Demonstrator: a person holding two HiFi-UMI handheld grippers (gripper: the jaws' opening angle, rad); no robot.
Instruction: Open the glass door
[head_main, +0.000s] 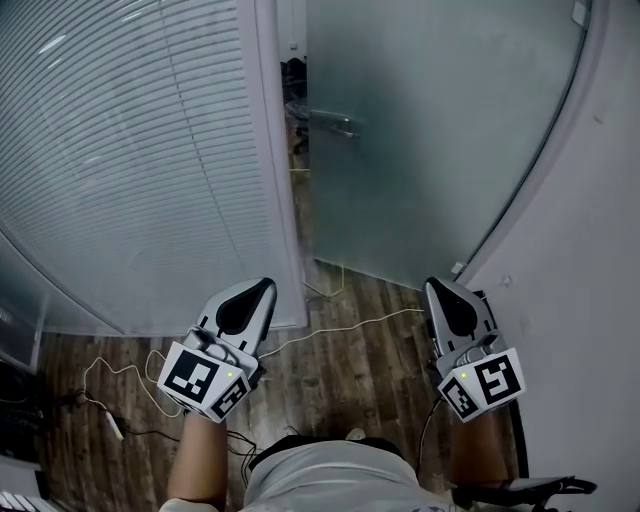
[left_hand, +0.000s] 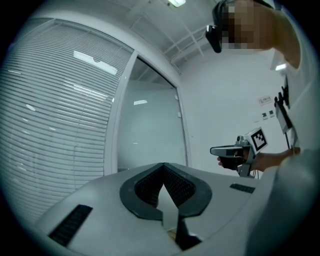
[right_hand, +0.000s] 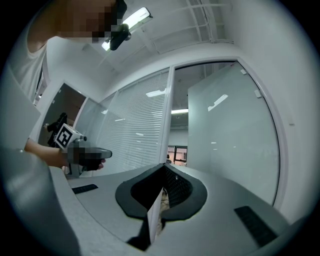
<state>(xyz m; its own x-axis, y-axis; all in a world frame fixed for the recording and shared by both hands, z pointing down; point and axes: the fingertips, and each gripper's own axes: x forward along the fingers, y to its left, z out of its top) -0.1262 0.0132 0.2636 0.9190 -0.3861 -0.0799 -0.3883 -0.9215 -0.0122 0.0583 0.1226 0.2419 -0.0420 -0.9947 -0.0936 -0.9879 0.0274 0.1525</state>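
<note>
The glass door (head_main: 430, 130) fills the head view from 12 to 2 o'clock. It is a frosted pane standing upright, long axis floor to ceiling. Its free edge is on the left, beside a white post (head_main: 275, 150), and its far side meets the white wall (head_main: 590, 250) at 3 o'clock. The door stands ajar. A dark slit shows between the post and the free edge, and the foot of that edge sits farther from the person than the foot of the post. A metal lever handle (head_main: 335, 123) sits on the free edge at 12 o'clock, lying level and pointing toward 3 o'clock across the pane. Through the gap the right gripper view shows a lit room beyond.

From 9 to 11 o'clock runs a glazed wall behind closed slatted blinds (head_main: 130, 150). The wood floor (head_main: 360, 370) is dark plank, with a white cable (head_main: 345, 325) trailing across it from the door's foot toward 8 o'clock. A ceiling light (right_hand: 136, 19) glows overhead.

The left gripper (head_main: 262, 290) is at 7 o'clock and the right gripper (head_main: 437, 290) at 5 o'clock. Both are held level, noses toward the door and well short of it. Each one's jaws are closed tip to tip with nothing between them.
</note>
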